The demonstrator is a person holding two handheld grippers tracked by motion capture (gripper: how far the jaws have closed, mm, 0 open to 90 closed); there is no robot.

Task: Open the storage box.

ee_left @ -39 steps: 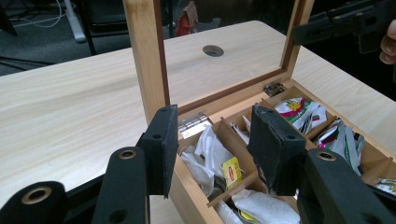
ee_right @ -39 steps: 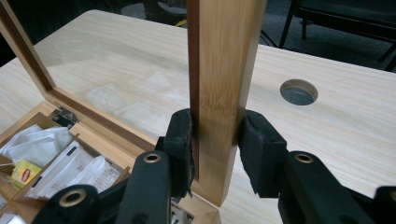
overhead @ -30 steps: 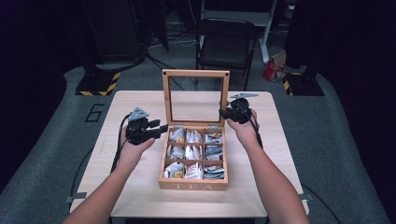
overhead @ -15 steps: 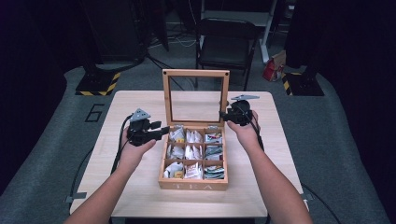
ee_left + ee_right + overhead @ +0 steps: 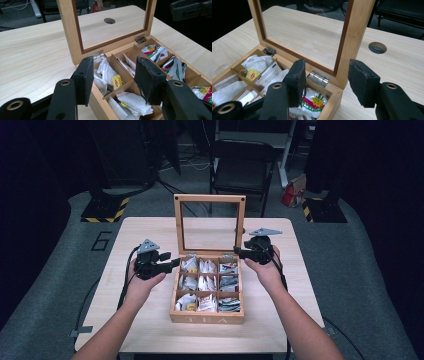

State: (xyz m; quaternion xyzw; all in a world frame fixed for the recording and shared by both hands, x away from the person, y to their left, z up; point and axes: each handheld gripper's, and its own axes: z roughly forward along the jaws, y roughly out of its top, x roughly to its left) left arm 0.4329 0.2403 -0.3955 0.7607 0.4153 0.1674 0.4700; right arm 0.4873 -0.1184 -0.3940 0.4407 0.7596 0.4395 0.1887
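Observation:
A wooden tea box (image 5: 207, 319) stands mid-table with its glass-paned lid (image 5: 210, 198) upright. Its compartments hold tea bags (image 5: 200, 285) and green-red packets (image 5: 229, 281). My left gripper (image 5: 175, 262) is open at the box's left side, level with the back row. In the left gripper view its jaws (image 5: 113, 75) frame white bags with a yellow tag (image 5: 115, 82). My right gripper (image 5: 236, 252) is open at the box's back right corner. In the right gripper view its jaws (image 5: 327, 77) straddle the lid's right post (image 5: 348, 37) and a hinge (image 5: 318, 77). Neither gripper holds anything.
The light wooden table (image 5: 150, 227) has a round cable hole (image 5: 377, 47) behind the box. A black chair (image 5: 242, 167) stands beyond the far edge, with grey floor around. Bare tabletop lies left and right of the box.
Almost nothing: the right gripper has sunk slightly towards the box's back right corner. Both grippers stay open and the box has not moved.

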